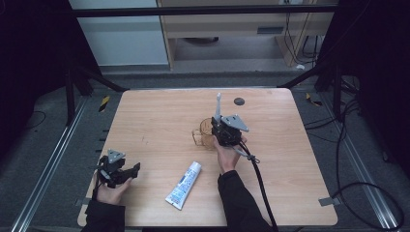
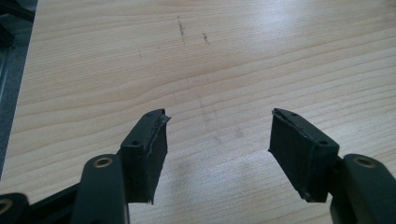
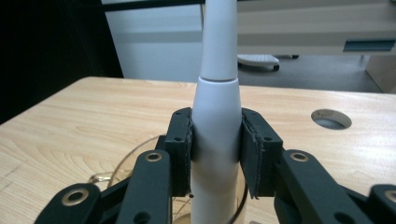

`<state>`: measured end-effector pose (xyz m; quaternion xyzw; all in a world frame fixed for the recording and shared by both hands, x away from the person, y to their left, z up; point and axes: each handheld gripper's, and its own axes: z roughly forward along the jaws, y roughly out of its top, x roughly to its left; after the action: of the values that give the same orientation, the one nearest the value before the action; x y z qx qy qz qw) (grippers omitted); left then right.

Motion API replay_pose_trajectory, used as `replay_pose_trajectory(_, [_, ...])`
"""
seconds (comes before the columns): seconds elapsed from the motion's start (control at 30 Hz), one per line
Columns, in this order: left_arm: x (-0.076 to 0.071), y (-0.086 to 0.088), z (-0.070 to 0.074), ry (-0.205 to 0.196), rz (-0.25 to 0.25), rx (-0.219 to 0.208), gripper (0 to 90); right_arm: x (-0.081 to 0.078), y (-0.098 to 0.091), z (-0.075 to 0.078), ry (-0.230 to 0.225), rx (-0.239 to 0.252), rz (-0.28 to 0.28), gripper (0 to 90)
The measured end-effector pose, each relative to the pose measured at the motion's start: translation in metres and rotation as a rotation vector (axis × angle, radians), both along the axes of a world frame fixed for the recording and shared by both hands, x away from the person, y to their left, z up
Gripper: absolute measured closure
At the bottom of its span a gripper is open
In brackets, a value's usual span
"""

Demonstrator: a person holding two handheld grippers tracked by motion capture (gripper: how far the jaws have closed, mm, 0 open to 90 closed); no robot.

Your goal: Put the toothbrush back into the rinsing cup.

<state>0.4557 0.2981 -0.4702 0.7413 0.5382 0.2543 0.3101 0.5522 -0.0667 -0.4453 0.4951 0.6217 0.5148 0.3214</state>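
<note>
While the left gripper [image 1: 126,173] sits low at the near left corner of the table [image 1: 154,121], its jaws stand wide apart with nothing between them, and its own view looks past the two black pads [image 2: 149,154] at bare wood grain and a few faint scuff marks. Moving across, a toothpaste tube [image 1: 184,185] lies flat near the front edge, between the two forearms, touching neither hand and looking untouched so far. Now to the action: the right gripper [image 1: 224,130] is up over the middle of the table, clamped on the white body of an electric toothbrush [image 1: 218,106], which stands upright with its slim neck pointing at the ceiling. From the right gripper view the pads [image 3: 182,149] press squarely on both flanks of the toothbrush [image 3: 215,126], and its lower end drops inside the rim of a clear glass cup [image 3: 135,154]. From above, that cup [image 1: 202,133] sits just left of the gripper, handle toward the person. Whether the brush foot rests on the bottom of the cup, I cannot tell. My read is that the brush is being stood in the cup, so that part is nearly done; letting go cleanly is left, and probably the tube after that. Farther right, a dark round hole [image 1: 239,101] marks the tabletop.
</note>
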Motion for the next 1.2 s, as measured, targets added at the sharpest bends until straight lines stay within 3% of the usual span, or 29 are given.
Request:
replay_pose_trajectory(0.3, [0.0001, -0.0002, -0.0001, 0.001, -0.001, -0.001, 35.9, -0.0008, -0.0024, 0.0004, 0.018, 0.001, 0.021, 65.9])
replay_pose_trajectory(0.4, [0.0001, -0.0002, -0.0001, 0.001, -0.001, -0.001, 35.9, -0.0034, -0.0036, 0.0043, -0.005, 0.019, 0.027, 65.3])
replay_pose_trajectory(0.7, [-0.0002, -0.001, 0.0003, 0.0, -0.002, -0.001, 35.8, -0.0058, -0.0054, 0.007, -0.001, 0.021, 0.03, 65.5])
replay_pose_trajectory(1.2, [-0.0003, -0.0009, 0.0003, 0.0, -0.001, 0.001, 35.8, -0.0084, -0.0057, 0.0075, 0.001, 0.003, 0.05, 53.5])
